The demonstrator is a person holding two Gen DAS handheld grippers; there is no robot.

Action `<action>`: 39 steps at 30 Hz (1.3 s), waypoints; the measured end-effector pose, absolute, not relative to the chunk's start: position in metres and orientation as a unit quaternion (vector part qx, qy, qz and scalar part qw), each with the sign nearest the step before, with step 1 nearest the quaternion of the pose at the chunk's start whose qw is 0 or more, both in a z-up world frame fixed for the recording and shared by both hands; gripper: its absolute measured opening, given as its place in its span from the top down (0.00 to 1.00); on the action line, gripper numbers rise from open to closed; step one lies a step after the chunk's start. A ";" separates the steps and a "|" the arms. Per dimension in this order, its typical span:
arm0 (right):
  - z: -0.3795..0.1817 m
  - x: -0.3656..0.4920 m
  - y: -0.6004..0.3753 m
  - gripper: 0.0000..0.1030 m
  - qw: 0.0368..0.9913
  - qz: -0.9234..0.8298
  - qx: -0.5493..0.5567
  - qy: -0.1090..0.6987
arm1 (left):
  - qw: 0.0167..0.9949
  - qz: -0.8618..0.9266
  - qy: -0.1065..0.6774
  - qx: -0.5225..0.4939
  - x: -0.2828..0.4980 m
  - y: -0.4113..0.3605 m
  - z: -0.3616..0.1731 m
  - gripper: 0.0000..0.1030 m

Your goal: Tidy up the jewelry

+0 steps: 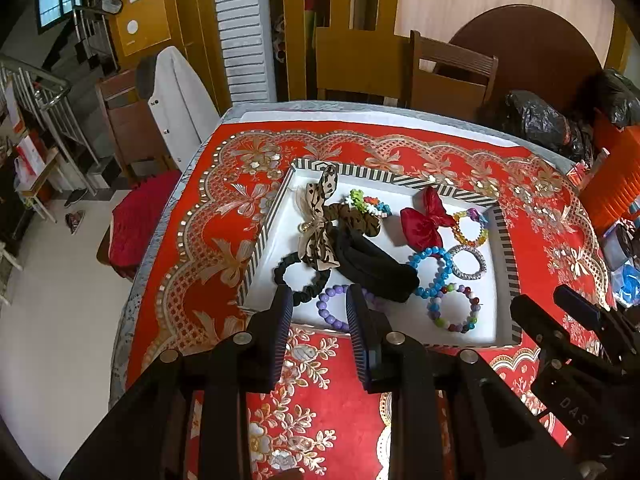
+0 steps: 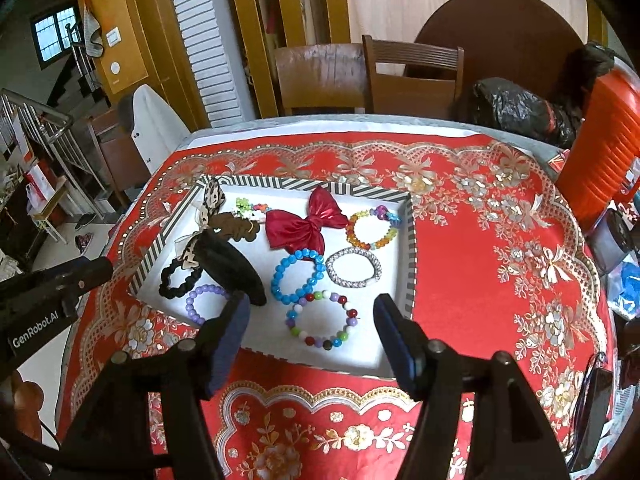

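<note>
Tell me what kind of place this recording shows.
Most likely a lived-in home dining area: a table under a red floral tablecloth, wooden chairs behind it, and a staircase with a metal railing to the left.

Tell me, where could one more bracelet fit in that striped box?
Bare white floor lies along the box's near edge, right of the multicolour bracelet. The left side is crowded: black headband, scrunchie, purple bracelet.
</note>
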State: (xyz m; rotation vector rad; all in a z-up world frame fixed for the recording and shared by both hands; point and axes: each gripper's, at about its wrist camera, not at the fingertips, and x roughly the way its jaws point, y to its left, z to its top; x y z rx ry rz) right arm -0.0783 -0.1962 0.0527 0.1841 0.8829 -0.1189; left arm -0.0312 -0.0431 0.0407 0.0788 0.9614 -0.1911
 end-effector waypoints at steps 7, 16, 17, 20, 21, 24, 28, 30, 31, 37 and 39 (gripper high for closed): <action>0.055 -0.082 -0.193 0.34 0.900 -0.054 0.085 0.425 | 0.882 -0.093 0.461 0.038 -0.035 -0.043 0.043 0.86; 0.055 -0.085 -0.193 0.34 0.899 -0.052 0.087 0.426 | 0.881 -0.093 0.462 0.038 -0.042 -0.042 0.045 0.86; 0.055 -0.085 -0.193 0.34 0.899 -0.052 0.086 0.427 | 0.881 -0.093 0.462 0.038 -0.042 -0.041 0.045 0.86; 0.056 -0.086 -0.193 0.34 0.899 -0.052 0.085 0.426 | 0.881 -0.093 0.462 0.038 -0.043 -0.041 0.045 0.86; 0.056 -0.086 -0.193 0.34 0.899 -0.052 0.085 0.426 | 0.881 -0.092 0.462 0.038 -0.043 -0.041 0.045 0.86; 0.056 -0.087 -0.192 0.34 0.899 -0.049 0.087 0.426 | 0.881 -0.094 0.463 0.037 -0.043 -0.041 0.044 0.86; 0.055 -0.088 -0.191 0.34 0.899 -0.047 0.086 0.427 | 0.881 -0.102 0.461 0.036 -0.043 -0.041 0.043 0.86; 0.055 -0.088 -0.192 0.34 0.899 -0.047 0.086 0.427 | 0.879 -0.106 0.463 0.030 -0.042 -0.040 0.042 0.86; 0.055 -0.088 -0.192 0.34 0.898 -0.048 0.086 0.428 | 0.879 -0.107 0.464 0.026 -0.042 -0.040 0.041 0.86; 0.053 -0.089 -0.199 0.34 0.897 -0.053 0.091 0.430 | 0.881 -0.111 0.459 0.031 -0.042 -0.044 0.042 0.86; 0.052 -0.089 -0.203 0.34 0.896 -0.056 0.092 0.430 | 0.882 -0.112 0.456 0.033 -0.042 -0.046 0.043 0.86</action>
